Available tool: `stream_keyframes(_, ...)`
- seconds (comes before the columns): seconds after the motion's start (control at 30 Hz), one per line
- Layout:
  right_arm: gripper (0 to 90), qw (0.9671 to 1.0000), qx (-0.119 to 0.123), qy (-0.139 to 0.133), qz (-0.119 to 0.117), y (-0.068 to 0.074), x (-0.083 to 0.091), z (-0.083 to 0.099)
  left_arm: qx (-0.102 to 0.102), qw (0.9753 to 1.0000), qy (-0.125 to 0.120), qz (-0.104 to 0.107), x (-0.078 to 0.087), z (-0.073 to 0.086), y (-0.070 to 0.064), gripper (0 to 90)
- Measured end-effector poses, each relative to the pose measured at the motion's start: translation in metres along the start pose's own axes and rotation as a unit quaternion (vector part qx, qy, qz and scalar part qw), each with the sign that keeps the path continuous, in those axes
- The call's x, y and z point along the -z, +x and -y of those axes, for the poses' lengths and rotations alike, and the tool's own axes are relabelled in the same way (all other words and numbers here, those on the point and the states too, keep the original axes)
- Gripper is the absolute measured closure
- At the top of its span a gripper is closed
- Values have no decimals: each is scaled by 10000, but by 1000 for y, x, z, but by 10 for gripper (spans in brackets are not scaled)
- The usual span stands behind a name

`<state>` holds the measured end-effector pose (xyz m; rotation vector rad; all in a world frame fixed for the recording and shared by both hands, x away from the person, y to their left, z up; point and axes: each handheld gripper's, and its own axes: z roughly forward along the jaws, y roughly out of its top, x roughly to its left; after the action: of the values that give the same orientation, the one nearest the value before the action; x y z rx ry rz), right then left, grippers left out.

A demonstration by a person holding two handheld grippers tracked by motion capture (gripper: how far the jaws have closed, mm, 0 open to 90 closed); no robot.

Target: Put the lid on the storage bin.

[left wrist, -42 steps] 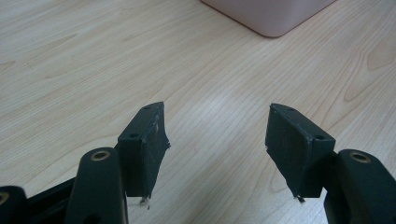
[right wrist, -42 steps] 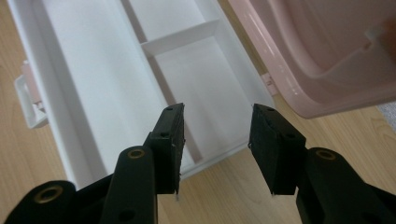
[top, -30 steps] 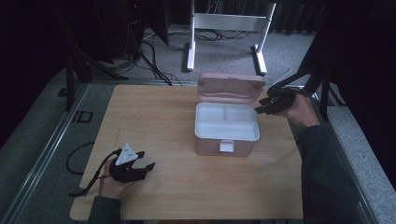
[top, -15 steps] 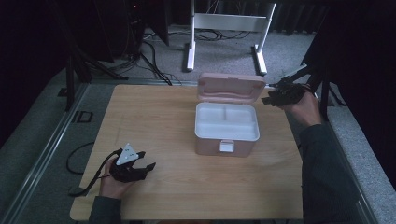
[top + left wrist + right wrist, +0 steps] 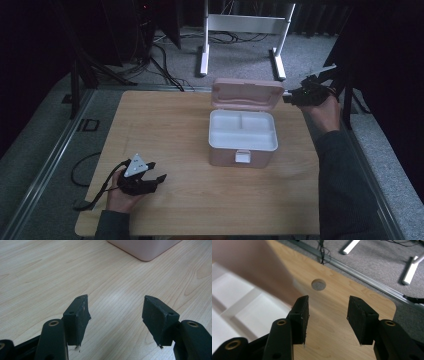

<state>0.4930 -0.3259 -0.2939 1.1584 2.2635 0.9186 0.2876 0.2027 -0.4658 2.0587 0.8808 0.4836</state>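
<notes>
A pink box (image 5: pixel 242 150) stands at the table's middle with its lid (image 5: pixel 247 93) swung up at the back, showing a white divided inside (image 5: pixel 241 127). My right gripper (image 5: pixel 289 96) hovers open just off the lid's right end. In the right gripper view its jaws (image 5: pixel 328 312) are apart with nothing between them, the blurred pink lid (image 5: pixel 249 265) and white compartments (image 5: pixel 244 310) to their left. My left gripper (image 5: pixel 156 171) rests open at the front left of the table. Over bare wood its jaws (image 5: pixel 115 312) point toward the box's corner (image 5: pixel 145 248).
The wooden table (image 5: pixel 165 125) has a round cable hole (image 5: pixel 318 284) near its far right corner. A metal rail (image 5: pixel 60 145) runs along the left side. Behind the table stand a white frame (image 5: pixel 240 25) and cables on grey carpet.
My right gripper has risen and drifted back and to the right, from beside the box's right rim to beside the lid's right end. The left gripper has stayed put.
</notes>
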Motion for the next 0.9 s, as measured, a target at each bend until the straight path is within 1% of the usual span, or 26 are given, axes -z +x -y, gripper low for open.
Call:
stream_keyframes(0.07,517,9999,-103,-56,94,0,0,0,-7,10000,-5,3,0,0,0,383)
stream_keyframes(0.2,515,9997,-164,-137,119,2,-2,-3,-1,10000,-21,15,1,0,0,383)
stream_keyframes(0.37,515,9991,-283,-149,260,4,-2,-7,-10,10000,-11,19,0,0,0,383)
stream_keyframes(0.43,515,9987,-358,-207,294,3,-2,-9,-9,10000,-8,16,0,0,0,383)
stream_keyframes(0.53,510,9982,-469,-304,230,1,-1,-9,-6,10000,-10,17,0,0,0,383)
stream_keyframes(0.6,509,9979,-493,-340,260,0,0,-9,-10,10000,-10,23,0,0,-1,383)
stream_keyframes(0.67,508,9975,-552,-382,242,0,1,-9,-9,10000,-12,22,0,0,-1,383)
stream_keyframes(0.8,506,9968,-591,-480,263,0,5,-11,-9,10000,-11,21,0,0,-1,383)
stream_keyframes(0.9,503,9958,-663,-591,236,-1,8,-12,-2,10000,-5,31,-1,0,-1,383)
